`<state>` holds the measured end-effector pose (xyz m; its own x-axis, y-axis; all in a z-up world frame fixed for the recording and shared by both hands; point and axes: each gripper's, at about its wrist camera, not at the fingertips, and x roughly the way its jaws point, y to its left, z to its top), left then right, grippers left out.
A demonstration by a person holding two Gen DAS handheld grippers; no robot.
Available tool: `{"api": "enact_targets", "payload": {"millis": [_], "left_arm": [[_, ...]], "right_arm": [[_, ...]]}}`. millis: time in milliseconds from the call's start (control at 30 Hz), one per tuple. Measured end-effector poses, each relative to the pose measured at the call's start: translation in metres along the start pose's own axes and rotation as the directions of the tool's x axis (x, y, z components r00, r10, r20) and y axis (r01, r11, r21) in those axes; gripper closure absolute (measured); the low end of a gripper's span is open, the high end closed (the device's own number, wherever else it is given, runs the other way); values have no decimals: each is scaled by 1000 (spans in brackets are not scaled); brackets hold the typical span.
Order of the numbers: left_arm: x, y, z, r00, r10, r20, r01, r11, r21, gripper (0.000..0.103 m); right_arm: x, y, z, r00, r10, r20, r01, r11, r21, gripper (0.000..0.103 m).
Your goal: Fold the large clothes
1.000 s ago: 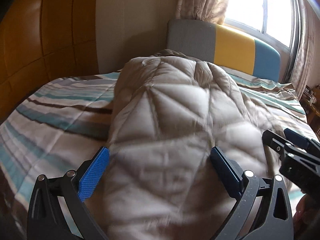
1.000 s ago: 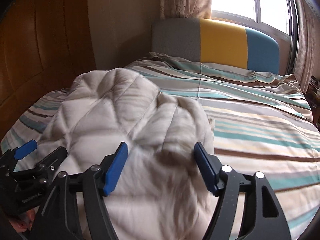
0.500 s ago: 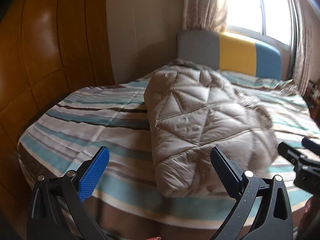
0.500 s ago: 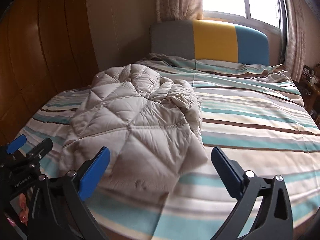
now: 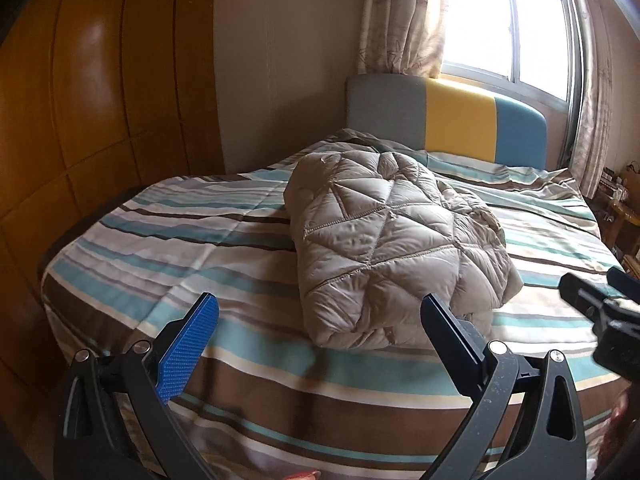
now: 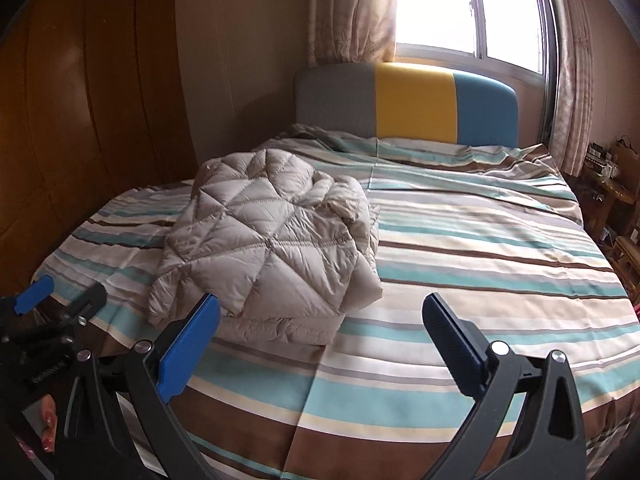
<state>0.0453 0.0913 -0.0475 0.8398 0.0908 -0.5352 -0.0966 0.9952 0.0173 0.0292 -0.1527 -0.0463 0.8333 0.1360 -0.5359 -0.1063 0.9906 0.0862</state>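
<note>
A wall of glossy brown wooden panels [image 5: 92,92] curves along the left side of the room. Beside it stands a bed with a striped bedspread [image 6: 480,248] in teal, cream, grey and brown bands.

The left gripper [image 5: 320,320] hangs over the near edge of the bed, its two blue-padded fingers spread wide with nothing between them. In the right wrist view it appears only as a blue tip and black frame at the far left, near the bed's edge.

A folded beige quilted jacket [image 5: 384,240] lies on the left half of the bedspread, toward the near edge. Its diamond-stitched panel faces up, with looser folds bunched along its right side. Neither gripper touches it.

The right gripper [image 6: 322,322] is held just to the right of the left one, also over the near edge of the bed. Its jaws have just been opening and now stand wide apart, empty, with only bedspread showing between them.

At the far end is a padded headboard [image 6: 412,104] in grey, yellow and blue blocks. Above it, a bright window [image 6: 468,8] is framed by pale patterned curtains [image 6: 352,8]. At the far right edge stands cluttered wooden furniture [image 6: 616,200], too small to make out.
</note>
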Motion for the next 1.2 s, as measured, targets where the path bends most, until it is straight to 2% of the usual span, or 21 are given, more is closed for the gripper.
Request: {"api": "enact_targets", "payload": {"millis": [933, 1200], "left_arm": [[1, -3, -4, 1000, -19, -10, 19, 1000, -5, 3], [0, -5, -6, 1000, 3, -6, -3, 1000, -2, 3]], "right_arm": [[-2, -7, -4, 1000, 7, -4, -7, 1000, 15, 2], [-2, -6, -5, 1000, 12, -8, -12, 1000, 8, 2]]}}
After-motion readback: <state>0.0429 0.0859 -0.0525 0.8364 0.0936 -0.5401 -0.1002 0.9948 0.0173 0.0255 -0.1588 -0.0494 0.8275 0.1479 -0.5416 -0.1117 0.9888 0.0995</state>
